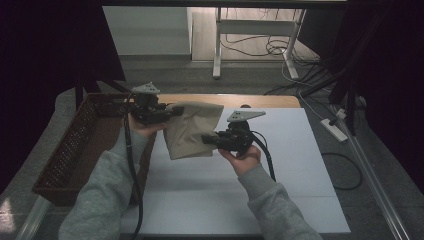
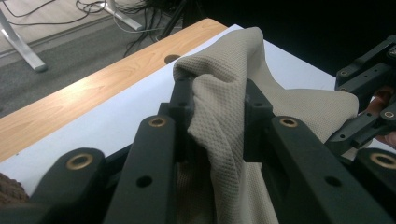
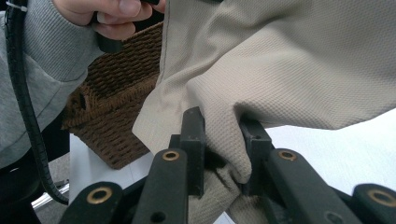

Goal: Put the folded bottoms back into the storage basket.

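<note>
The beige cloth (image 1: 192,130), a waffle-textured piece of fabric, hangs in the air between the two grippers, lifted off the white worktop (image 1: 280,190). The left gripper (image 1: 167,113) has its jaws pinching a bunched fold at the cloth's upper left corner; in the left gripper view the cloth (image 2: 224,116) rises between the two jaws, humps over their tips and runs away beyond them toward the right gripper (image 2: 369,107), whose black linkage shows at the far end of the fabric. The right gripper (image 1: 210,140) has its jaws clamped on the cloth's lower right edge; in the right gripper view a gathered fold (image 3: 224,140) sits squeezed between the jaws, while the rest of the sheet spreads above and beyond them as a broad, fairly smooth panel. Seen from the high view, the cloth's long axis runs slantwise from the left jaws down to the right jaws, its free upper corner pointing right and away from the person and its lower edge sagging below the line between the two grips. Behind the cloth from the right jaws stands a brown wicker basket (image 3: 116,98), which sits at the worktop's left edge (image 1: 75,150), just beyond the left hand (image 1: 142,129). The right hand (image 1: 245,157) holds its gripper from below.
</note>
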Demonstrator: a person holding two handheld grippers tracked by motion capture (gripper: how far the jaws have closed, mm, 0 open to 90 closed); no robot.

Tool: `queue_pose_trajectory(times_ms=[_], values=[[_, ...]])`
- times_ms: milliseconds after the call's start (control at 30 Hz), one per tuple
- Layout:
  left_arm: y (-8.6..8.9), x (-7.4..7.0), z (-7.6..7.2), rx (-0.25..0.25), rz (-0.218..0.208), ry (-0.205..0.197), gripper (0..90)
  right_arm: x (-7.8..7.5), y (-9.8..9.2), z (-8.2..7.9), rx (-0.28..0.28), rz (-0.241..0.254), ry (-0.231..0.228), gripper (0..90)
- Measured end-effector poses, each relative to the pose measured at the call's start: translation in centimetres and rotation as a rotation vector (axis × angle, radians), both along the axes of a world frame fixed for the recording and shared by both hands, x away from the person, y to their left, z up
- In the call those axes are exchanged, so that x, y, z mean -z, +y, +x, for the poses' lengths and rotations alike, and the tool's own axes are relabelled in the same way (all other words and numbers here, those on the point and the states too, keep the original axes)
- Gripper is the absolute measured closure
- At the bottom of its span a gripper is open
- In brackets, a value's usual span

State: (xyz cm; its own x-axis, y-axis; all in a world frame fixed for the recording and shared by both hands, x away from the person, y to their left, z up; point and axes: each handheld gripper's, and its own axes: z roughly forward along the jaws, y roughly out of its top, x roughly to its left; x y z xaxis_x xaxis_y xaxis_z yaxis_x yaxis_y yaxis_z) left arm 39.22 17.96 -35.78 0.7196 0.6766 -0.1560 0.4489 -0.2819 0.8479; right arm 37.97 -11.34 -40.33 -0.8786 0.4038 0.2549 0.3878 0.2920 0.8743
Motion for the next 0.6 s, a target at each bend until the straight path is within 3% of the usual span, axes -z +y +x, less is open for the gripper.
queue_pose_trajectory(times_ms=[600], values=[[2.1,-0.9,-0.7,-0.034,0.002,-0.016,71.5,-0.8,2.4,0.4,-0.029,0.003,-0.015,75.3]])
